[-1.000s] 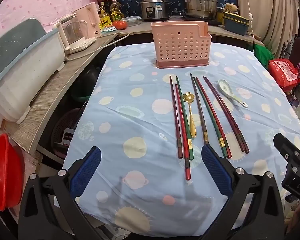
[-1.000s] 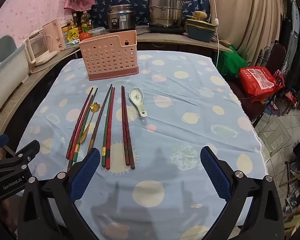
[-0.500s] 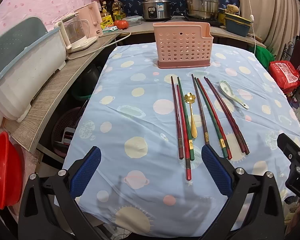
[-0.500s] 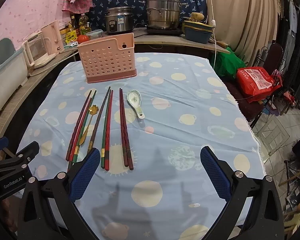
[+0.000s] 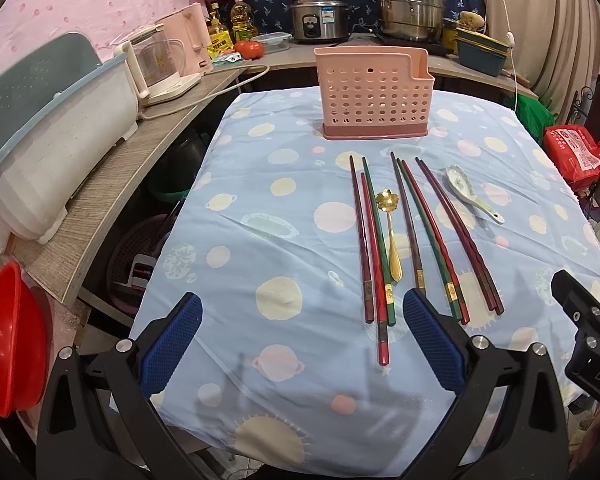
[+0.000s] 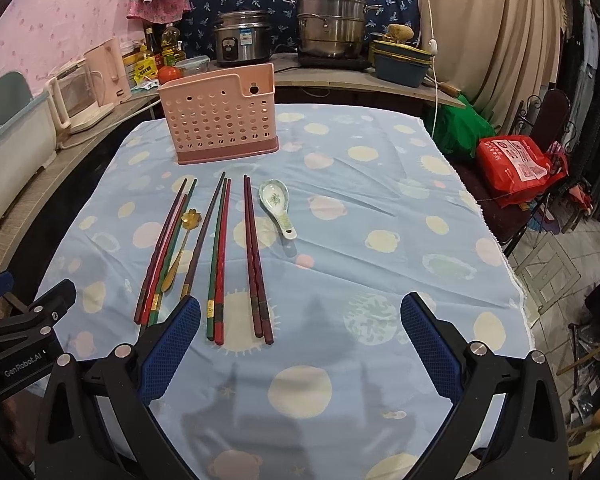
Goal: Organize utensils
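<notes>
A pink perforated utensil holder (image 5: 374,96) (image 6: 219,118) stands upright at the far end of the blue dotted tablecloth (image 5: 268,248) (image 6: 380,208). In front of it lie several red, green and dark chopsticks (image 5: 432,232) (image 6: 220,256), side by side. A small gold spoon (image 5: 390,236) (image 6: 182,244) lies among them. To their right rests a white ceramic spoon (image 5: 470,194) (image 6: 278,206). My left gripper (image 5: 300,340) hovers open over the near edge, left of the chopstick ends. My right gripper (image 6: 300,344) is open near the chopsticks' near ends.
A wooden counter (image 5: 112,184) runs along the left with a white tub (image 5: 48,144) and a kettle (image 5: 160,64). Pots (image 6: 332,26) and a rice cooker (image 6: 240,38) stand behind. A red basin (image 5: 8,340) sits low left; a red bag (image 6: 516,160) is right.
Both grippers have eased slightly forward toward the table; the holder and utensils look a little closer. Nothing on the table has moved.
</notes>
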Demonstrator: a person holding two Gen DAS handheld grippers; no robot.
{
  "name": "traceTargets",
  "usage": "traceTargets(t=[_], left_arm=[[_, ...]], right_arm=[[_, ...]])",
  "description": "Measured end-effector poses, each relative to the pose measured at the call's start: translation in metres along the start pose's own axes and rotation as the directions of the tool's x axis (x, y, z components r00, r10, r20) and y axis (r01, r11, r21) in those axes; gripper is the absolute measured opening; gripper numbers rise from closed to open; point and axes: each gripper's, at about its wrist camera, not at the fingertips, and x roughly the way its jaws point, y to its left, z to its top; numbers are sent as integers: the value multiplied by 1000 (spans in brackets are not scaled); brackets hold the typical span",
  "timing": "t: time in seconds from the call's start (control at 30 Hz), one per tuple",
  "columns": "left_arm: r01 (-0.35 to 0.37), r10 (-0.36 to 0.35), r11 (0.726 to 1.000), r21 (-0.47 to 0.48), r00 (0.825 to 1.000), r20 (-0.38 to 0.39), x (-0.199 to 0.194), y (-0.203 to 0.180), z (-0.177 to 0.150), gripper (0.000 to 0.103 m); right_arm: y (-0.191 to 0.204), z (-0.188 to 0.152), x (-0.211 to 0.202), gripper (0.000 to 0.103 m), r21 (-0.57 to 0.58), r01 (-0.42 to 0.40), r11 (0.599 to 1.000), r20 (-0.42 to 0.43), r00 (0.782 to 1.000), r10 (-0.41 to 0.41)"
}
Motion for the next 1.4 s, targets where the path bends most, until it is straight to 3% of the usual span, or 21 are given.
traceTargets(t=[1.4], left_arm=[[2, -2, 1000, -9, 1000, -1, 2, 0, 6, 96]], right_arm=[[-3, 4, 0, 96, 10, -14, 1000, 1, 1000, 14]])
